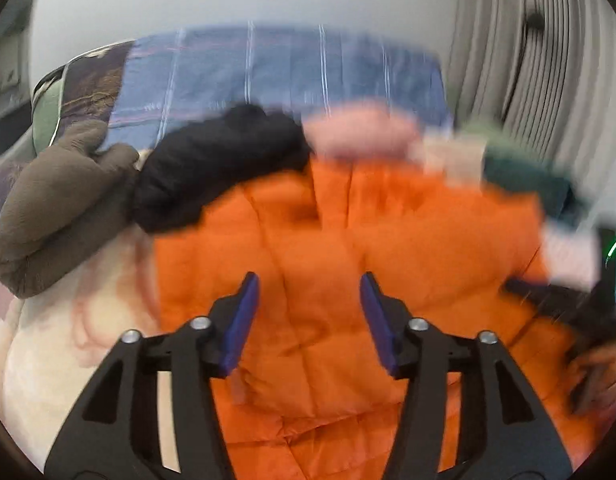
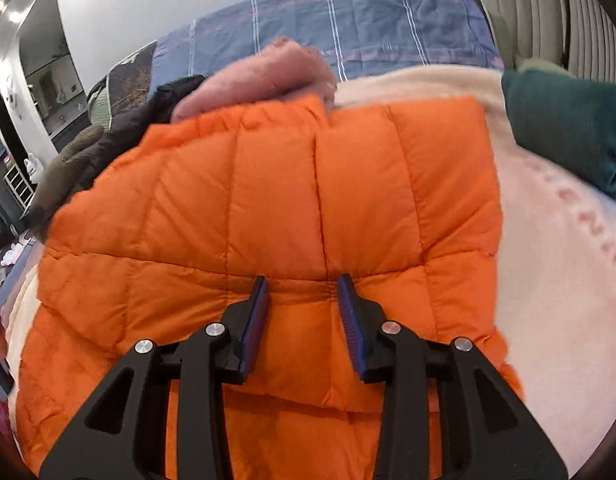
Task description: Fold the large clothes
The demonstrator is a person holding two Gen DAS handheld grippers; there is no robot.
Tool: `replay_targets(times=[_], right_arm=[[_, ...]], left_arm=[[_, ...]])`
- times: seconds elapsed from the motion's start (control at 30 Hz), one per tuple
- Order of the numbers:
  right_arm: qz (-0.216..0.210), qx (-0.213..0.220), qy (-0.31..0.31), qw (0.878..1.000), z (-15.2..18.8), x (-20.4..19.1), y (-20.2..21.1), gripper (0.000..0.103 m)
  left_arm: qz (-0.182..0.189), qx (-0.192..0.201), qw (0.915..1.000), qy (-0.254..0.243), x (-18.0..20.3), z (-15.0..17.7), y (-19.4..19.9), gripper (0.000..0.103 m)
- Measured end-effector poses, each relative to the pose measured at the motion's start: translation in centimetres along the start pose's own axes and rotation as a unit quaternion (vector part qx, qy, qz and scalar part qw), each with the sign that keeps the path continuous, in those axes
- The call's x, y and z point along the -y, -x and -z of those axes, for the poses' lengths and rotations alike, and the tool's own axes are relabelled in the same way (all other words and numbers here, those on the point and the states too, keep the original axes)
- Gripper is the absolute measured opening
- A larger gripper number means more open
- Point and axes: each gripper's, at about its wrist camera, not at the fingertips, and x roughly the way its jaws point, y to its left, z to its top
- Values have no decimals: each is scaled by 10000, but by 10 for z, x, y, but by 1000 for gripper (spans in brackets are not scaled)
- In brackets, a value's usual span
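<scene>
An orange quilted puffer jacket (image 2: 276,200) lies spread on a cream blanket (image 2: 567,280) on a bed. It also shows in the blurred left wrist view (image 1: 347,240). My left gripper (image 1: 309,288) is open and empty, just above the jacket's middle. My right gripper (image 2: 304,288) is open with its fingertips at a horizontal seam of the jacket, holding nothing. The other gripper shows as a dark blur at the right edge of the left wrist view.
Other clothes lie beyond the jacket: a black garment (image 1: 212,172), a brown garment (image 1: 56,208), a pink fuzzy one (image 2: 260,80) and a teal one (image 2: 567,124). A blue plaid sheet (image 2: 347,24) covers the bed's far end. Curtains (image 1: 527,60) hang at right.
</scene>
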Motion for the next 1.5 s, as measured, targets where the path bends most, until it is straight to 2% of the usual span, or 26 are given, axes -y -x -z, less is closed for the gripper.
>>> replay_targets(times=[0.07, 0.2, 0.37, 0.5, 0.53, 0.6, 0.7, 0.8, 0.93, 1.07, 1.3, 1.4, 1.5], right_arm=[[27, 0, 97, 9999, 1, -4, -1, 41], [310, 27, 383, 9988, 7, -15, -6, 43], [321, 28, 395, 9987, 8, -14, -9, 44], [-7, 154, 197, 9997, 7, -5, 5, 49], [-39, 249, 99, 9996, 9, 0, 17, 49], [-37, 408, -39, 9992, 13, 11, 39, 50], [99, 519, -11, 9986, 22, 25, 67, 50], [275, 351, -80, 9990, 38, 45, 85, 51], [10, -33, -449, 9990, 72, 70, 95, 51], [-416, -207, -852, 9953, 102, 83, 106, 51], [-787, -207, -1075, 9909, 137, 81, 132, 51], [-925, -170, -1072, 9898, 156, 79, 150, 51], [-1098, -127, -1145, 9873, 174, 78, 164, 51]], left_arm=[[-411, -457, 9975, -340, 10, 22, -43, 58], [-437, -458, 9976, -275, 9, 23, -49, 58], [-373, -450, 9981, -209, 8, 25, -46, 58], [-86, -363, 9993, 80, -3, 23, -31, 58], [35, -272, 9994, 210, -9, 23, -22, 61], [267, -49, 9985, 467, -25, 27, 5, 70], [271, 20, 9985, 470, -46, 39, 37, 72], [294, -259, 9981, 474, -64, 58, 56, 73], [969, -822, 9906, 512, -71, 101, 73, 73], [1112, -1137, 9868, 307, -63, 133, 81, 73], [1629, -1125, 9798, 292, -44, 155, 101, 73], [1617, -1136, 9802, 130, -33, 168, 113, 73], [1727, -1109, 9785, 183, -33, 179, 124, 72]])
